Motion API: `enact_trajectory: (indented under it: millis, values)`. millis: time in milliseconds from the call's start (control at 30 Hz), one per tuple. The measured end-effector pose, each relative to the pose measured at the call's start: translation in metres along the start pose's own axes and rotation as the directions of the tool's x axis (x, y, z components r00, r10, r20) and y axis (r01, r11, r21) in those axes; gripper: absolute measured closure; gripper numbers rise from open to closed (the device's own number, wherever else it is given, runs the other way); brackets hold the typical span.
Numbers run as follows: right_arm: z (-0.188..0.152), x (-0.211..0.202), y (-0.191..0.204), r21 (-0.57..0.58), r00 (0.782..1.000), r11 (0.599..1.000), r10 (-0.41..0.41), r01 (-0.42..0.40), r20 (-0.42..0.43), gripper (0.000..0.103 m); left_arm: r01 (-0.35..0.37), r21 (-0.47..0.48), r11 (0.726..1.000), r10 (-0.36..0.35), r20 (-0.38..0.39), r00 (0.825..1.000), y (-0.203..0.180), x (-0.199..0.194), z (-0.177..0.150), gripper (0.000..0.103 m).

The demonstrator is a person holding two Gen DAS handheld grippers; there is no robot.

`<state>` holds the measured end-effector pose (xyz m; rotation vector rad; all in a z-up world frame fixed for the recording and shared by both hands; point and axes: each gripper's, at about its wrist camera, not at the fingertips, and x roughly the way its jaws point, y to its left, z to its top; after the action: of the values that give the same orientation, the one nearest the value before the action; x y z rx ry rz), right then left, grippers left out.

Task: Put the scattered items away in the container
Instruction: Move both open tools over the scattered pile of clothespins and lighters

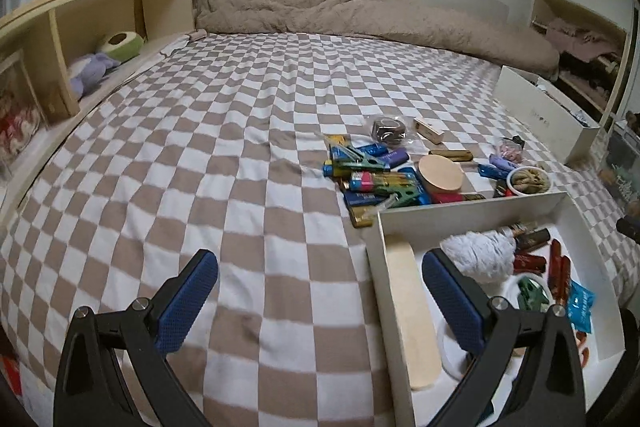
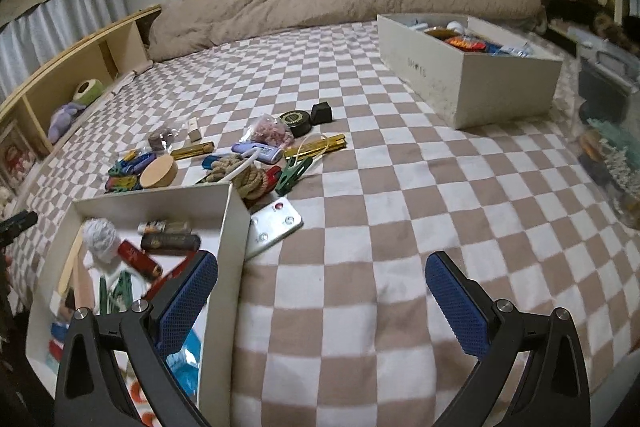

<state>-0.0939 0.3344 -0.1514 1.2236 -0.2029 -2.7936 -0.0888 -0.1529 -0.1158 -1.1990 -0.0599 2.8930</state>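
Both grippers are empty, the left gripper (image 1: 320,301) and right gripper (image 2: 322,301) each with jaws spread wide, hovering over the bed (image 1: 240,131); the white container (image 2: 236,223) already holds several items, so this looks like mid-task between picks; the scattered pile (image 2: 256,163) lies just beyond its far wall; next calls for reaching forward to one piece, perhaps the metal plate (image 2: 272,225) touching the container.

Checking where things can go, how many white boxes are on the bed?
2. The near white box sits by the scattered pile; the far white box stands near the beige duvet. None seem hidden.
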Motion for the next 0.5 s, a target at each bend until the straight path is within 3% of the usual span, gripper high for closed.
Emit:
enact_trajectory:
  millis: [367, 500]
  values:
    - [0.031, 0.051, -0.008, 0.077, 0.999, 0.997, 0.011, -0.009, -0.034, 0.000, 0.038, 0.010, 0.999, -0.038, -0.054, 0.998, -0.011, 0.044, 0.034, 0.000]
    - [0.038, 0.068, -0.015, 0.138, 0.999, 0.990, 0.037, -0.031, -0.036, 0.000, 0.083, -0.050, 0.995, -0.087, -0.071, 0.994, -0.004, 0.061, 0.049, 0.000]
